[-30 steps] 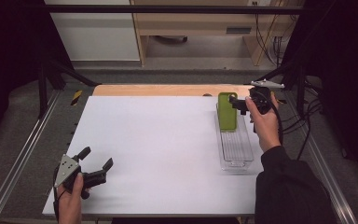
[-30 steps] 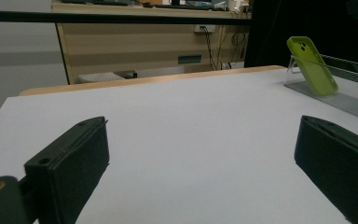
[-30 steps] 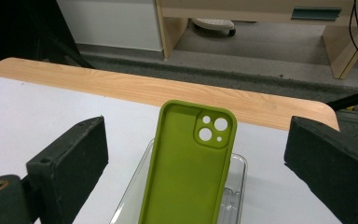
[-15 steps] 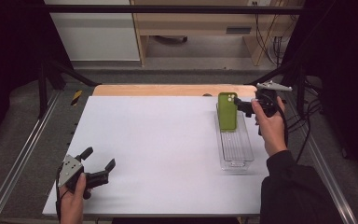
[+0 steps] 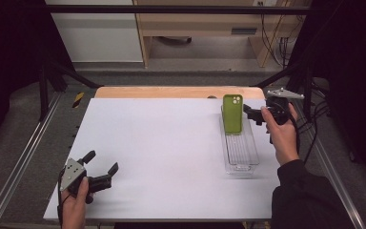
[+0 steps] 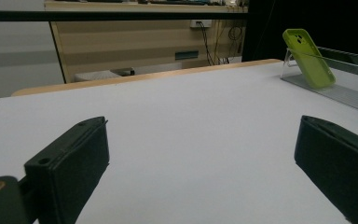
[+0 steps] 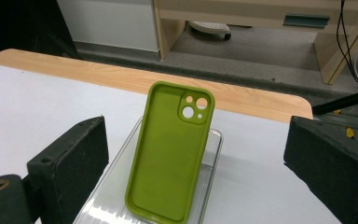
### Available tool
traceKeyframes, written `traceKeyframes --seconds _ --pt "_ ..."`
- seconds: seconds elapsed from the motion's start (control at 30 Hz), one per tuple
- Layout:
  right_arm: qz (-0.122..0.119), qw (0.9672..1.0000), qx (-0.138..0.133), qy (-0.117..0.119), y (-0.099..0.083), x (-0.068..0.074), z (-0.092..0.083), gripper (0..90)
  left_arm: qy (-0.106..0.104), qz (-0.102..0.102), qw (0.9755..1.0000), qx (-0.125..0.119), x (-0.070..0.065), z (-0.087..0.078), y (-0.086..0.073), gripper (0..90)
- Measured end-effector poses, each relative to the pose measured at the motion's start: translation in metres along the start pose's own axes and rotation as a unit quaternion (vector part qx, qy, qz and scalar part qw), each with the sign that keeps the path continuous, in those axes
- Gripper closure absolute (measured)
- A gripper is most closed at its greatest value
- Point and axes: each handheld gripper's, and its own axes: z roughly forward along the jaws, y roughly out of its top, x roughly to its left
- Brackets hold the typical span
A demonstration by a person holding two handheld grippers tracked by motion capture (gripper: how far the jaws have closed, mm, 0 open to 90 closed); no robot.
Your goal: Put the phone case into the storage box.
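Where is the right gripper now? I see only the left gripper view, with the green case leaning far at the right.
Observer: In the high view the right gripper is just right of the case, at the far end of the tray, pointing at the case.
Operator: Is it holding the case?
Observer: No. In the right gripper view its jaws are wide open, one at each side of the case, not touching it.
Operator: Which face of the case looks at it?
Observer: The hollow inside, with the lens holes at the top.
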Motion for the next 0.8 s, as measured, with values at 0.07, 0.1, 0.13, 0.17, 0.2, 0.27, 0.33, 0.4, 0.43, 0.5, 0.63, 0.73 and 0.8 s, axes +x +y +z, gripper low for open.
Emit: traceKeyframes --seconds 0.07,0.1,0.13,0.17,0.2,0.27,0.33,0.4,0.43,0.5,0.63,0.73,0.8 --pt "0.003 1.0 0.001 0.001 -0.002 -0.002 -0.002 6.8 -0.001 0.0 1.0 -0.001 0.0 0.0 0.0 2.6" --pt "0.003 1.0 0.001 0.001 -0.004 -0.002 -0.003 6.8 0.0 0.0 1.0 0.0 0.0 0.0 0.0 2.6" --pt "0.002 1.0 0.001 0.001 -0.005 -0.003 -0.003 6.8 0.0 0.0 1.0 0.0 0.0 0.0 0.0 2.6" --pt "0.004 1.0 0.002 0.002 -0.006 -0.003 -0.004 6.8 0.0 0.0 1.0 0.0 0.0 0.0 0.0 2.6" --pt "0.003 1.0 0.001 0.003 -0.007 -0.004 -0.005 6.8 0.0 0.0 1.0 0.001 0.0 0.0 0.0 2.6" --pt "0.001 1.0 0.003 0.005 -0.008 -0.005 -0.007 6.8 0.0 0.002 1.0 0.002 0.0 0.001 0.0 2.6" --pt "0.002 1.0 0.003 0.006 -0.009 -0.005 -0.009 6.9 0.0 0.003 1.0 0.003 -0.001 0.001 0.0 2.6" --pt "0.001 1.0 0.001 0.007 -0.01 -0.006 -0.011 7.1 0.0 0.003 1.0 0.003 -0.001 0.001 0.0 2.6" --pt "-0.001 1.0 0.0 0.008 -0.011 -0.006 -0.011 7.1 0.0 0.003 1.0 0.003 -0.001 0.001 0.0 2.6" --pt "-0.002 1.0 0.0 0.009 -0.011 -0.006 -0.014 7.1 0.001 0.003 1.0 0.003 0.0 0.0 0.0 2.6" --pt "0.0 0.9999 -0.001 0.01 -0.012 -0.007 -0.018 7.3 0.0 0.003 1.0 0.003 0.0 0.001 0.0 2.6" --pt "0.0 0.9999 -0.004 0.011 -0.014 -0.009 -0.022 7.4 0.0 0.003 1.0 0.003 0.0 0.001 -0.001 2.6" --pt "0.003 0.9999 -0.005 0.011 -0.014 -0.011 -0.025 7.4 0.0 0.002 1.0 0.003 -0.001 0.001 -0.001 2.6"
